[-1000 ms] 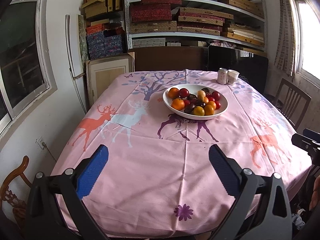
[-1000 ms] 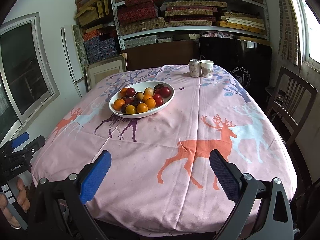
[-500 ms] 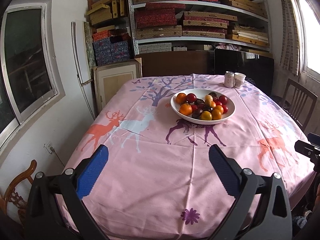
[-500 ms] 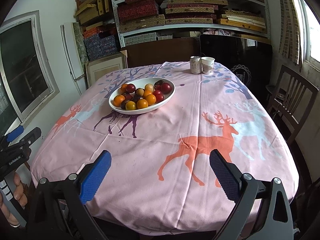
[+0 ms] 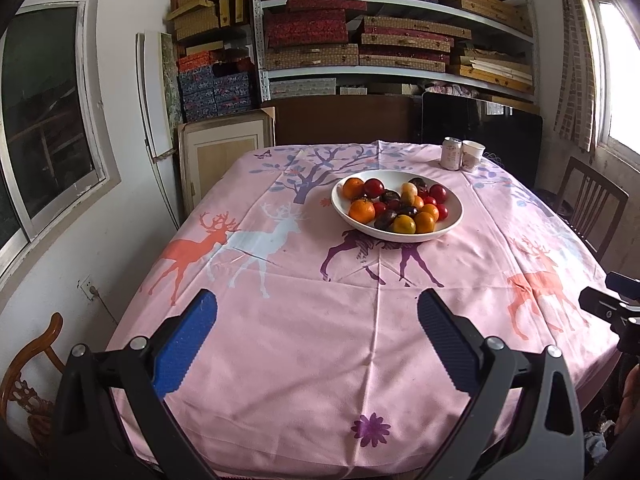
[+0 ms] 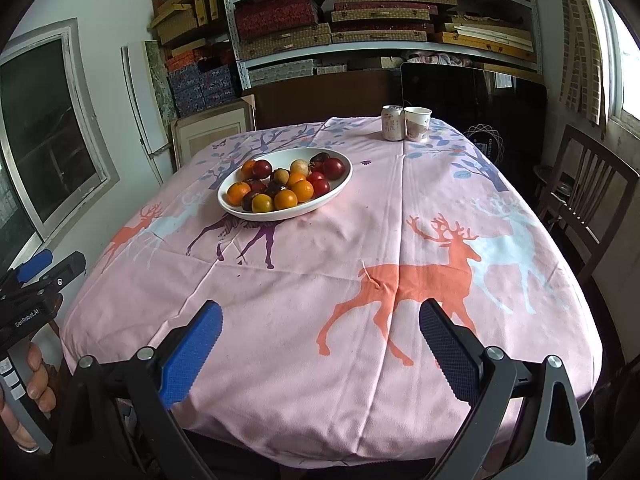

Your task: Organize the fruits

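Note:
A white oval bowl [image 5: 344, 216] stands on the far half of a table with a pink deer-print cloth; it also shows in the right wrist view [image 6: 344, 184]. It holds several oranges [image 5: 361, 211], red plums [image 5: 374, 187] and dark fruits [image 6: 274, 189]. My left gripper [image 5: 316, 328] is open and empty, above the near edge of the table, well short of the bowl. My right gripper [image 6: 320, 332] is open and empty, above the near right part of the table. Each gripper shows at the edge of the other's view.
A drink can [image 6: 392, 123] and a paper cup [image 6: 418, 124] stand at the far edge of the table. A wooden chair [image 6: 584, 200] stands to the right, another [image 5: 28, 368] at the near left. Shelves with boxes [image 5: 360, 36] fill the back wall.
Both grippers have moved slightly: in the left wrist view the bowl has shifted right, in the right wrist view it sits a little closer and more central. Both stay open and empty.

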`<state>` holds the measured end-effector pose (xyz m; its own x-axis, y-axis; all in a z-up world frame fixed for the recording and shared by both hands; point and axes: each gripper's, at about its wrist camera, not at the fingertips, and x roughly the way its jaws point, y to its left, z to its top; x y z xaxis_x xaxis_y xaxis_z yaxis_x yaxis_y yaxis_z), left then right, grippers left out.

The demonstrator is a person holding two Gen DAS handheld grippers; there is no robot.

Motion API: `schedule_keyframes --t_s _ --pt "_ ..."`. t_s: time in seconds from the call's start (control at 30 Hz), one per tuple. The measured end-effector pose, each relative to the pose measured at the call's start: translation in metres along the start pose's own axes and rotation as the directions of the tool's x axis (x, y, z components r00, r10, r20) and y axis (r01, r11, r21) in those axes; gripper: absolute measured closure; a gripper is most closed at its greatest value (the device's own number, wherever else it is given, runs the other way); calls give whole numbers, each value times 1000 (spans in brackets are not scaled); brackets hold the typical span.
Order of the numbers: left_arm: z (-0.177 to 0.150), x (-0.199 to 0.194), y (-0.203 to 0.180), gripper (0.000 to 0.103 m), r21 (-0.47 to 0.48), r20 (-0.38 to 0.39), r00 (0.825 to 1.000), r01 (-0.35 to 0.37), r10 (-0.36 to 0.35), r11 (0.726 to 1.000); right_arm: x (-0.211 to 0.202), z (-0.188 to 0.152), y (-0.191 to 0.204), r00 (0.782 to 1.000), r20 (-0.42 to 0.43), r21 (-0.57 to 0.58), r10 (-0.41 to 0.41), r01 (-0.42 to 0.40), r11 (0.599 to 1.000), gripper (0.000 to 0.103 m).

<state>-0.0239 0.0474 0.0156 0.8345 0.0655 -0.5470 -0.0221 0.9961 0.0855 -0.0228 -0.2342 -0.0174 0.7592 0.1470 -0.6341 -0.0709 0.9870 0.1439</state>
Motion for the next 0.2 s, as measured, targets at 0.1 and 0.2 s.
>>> schedule_keyframes --t_s 0.1,0.2 --pt "0 0 0 5 3 10 1000 -26 26 1000 0 0 0 1000 3 2 -2 2 1000 4" --pt "0 -1 1 5 5 10 1000 -26 26 1000 1 -1 0 1000 1 2 -2 2 1000 4"
